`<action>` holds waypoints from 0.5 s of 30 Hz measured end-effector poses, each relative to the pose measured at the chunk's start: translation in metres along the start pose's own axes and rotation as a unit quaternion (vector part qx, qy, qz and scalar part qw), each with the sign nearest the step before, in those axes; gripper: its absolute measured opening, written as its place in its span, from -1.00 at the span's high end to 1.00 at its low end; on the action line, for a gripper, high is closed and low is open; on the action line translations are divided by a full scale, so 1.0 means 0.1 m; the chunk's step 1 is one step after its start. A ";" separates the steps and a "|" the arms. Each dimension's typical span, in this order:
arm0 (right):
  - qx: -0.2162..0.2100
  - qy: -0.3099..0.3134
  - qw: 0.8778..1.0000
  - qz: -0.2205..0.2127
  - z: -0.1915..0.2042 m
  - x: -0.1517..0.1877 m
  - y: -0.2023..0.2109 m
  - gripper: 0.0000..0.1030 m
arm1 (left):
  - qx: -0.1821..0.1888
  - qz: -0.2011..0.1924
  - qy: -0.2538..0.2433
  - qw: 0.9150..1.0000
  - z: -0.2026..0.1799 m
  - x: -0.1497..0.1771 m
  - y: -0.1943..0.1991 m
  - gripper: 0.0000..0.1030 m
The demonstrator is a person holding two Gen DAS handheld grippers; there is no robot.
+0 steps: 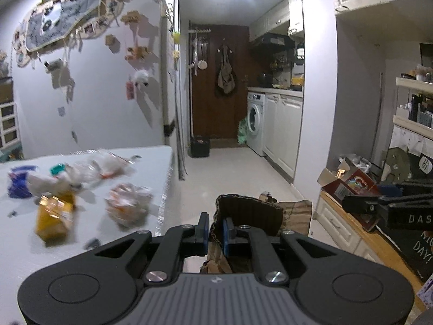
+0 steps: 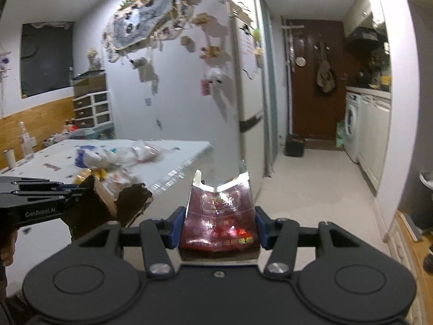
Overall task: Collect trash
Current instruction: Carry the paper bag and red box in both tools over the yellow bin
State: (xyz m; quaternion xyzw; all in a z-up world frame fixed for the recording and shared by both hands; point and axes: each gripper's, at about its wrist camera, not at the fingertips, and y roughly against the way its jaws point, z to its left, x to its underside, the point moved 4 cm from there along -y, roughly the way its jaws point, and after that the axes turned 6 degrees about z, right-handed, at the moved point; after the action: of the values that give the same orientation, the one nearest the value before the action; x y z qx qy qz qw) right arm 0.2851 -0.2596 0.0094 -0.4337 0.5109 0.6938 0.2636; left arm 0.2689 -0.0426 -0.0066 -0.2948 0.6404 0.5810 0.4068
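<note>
right wrist view: a dark red glossy carton with silver torn edges (image 2: 220, 216) sits clamped between the blue pads of the right gripper (image 2: 220, 226), its open top flaring upward, gripped across its width so the flattened box cannot slip while carried. to its left, the left gripper (image 2: 73, 189) pinches a crumpled piece of brown corrugated cardboard (image 2: 113, 203); in the left wrist view the same brown cardboard (image 1: 243, 211) is squeezed between pads (image 1: 228, 230) pressed nearly together on its thin wall. both grippers point forward and slightly downward, held side by side off the end of the white worktop (image 1: 81, 243), each loaded with one piece of trash. on that worktop more litter waits: a yellow box (image 1: 54, 219), a crinkled orange-and-white wrapper (image 1: 128, 203), clear plastic bags (image 1: 102, 165) and a blue-and-white packet (image 1: 20, 181), blurred here. beyond, a narrow kitchen passage runs to a brown door (image 1: 216, 81) and a white washing machine (image 1: 255, 122). no bin can be made out.
</note>
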 end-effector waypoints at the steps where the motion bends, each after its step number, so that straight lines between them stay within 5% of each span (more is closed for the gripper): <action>1: 0.004 -0.004 1.000 0.004 -0.07 0.04 -0.02 -0.04 | 0.004 0.004 0.001 1.000 -0.04 0.02 -0.05 0.79; 15: 0.047 -0.065 0.993 0.083 -0.86 0.62 -0.53 -0.04 | 0.039 0.091 0.008 0.995 -0.68 0.45 -1.07 0.79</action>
State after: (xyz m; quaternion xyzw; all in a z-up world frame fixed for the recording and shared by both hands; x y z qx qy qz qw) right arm 0.3261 -0.3267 -0.0787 -0.3309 0.5588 0.7152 0.2584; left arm 0.3252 -0.1218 -0.1000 -0.2238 0.6899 0.5880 0.3580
